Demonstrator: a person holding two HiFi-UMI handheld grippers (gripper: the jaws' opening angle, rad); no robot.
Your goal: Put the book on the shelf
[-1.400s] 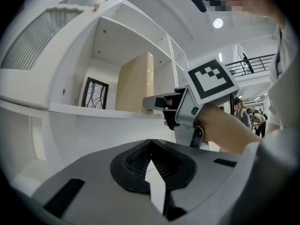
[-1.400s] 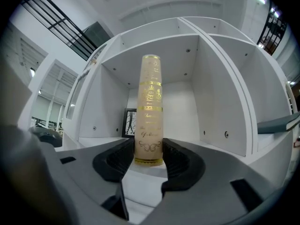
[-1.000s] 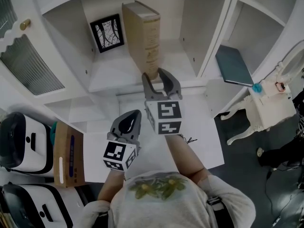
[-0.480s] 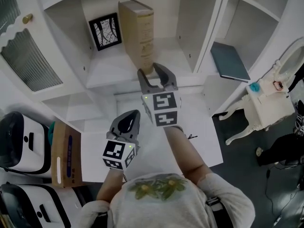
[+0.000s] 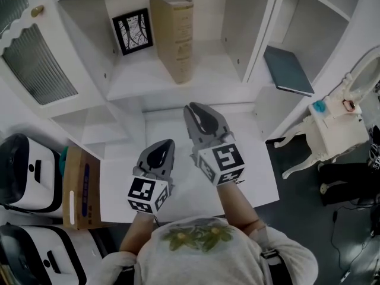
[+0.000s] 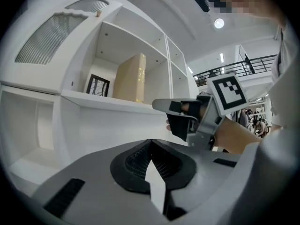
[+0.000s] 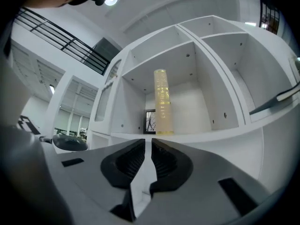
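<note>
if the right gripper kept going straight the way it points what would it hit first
Probably the front edge of the shelf, just below the upright tan book; depth is unclear, so it might be the book itself. The right gripper, jaws closing, has nothing between them.

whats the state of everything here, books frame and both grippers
tan book: upright on shelf, held by nothing
picture frame: upright, left of it, same compartment
dark book: flat in right compartment
left gripper: shut, empty
right gripper: jaws closing, nothing between them
</note>
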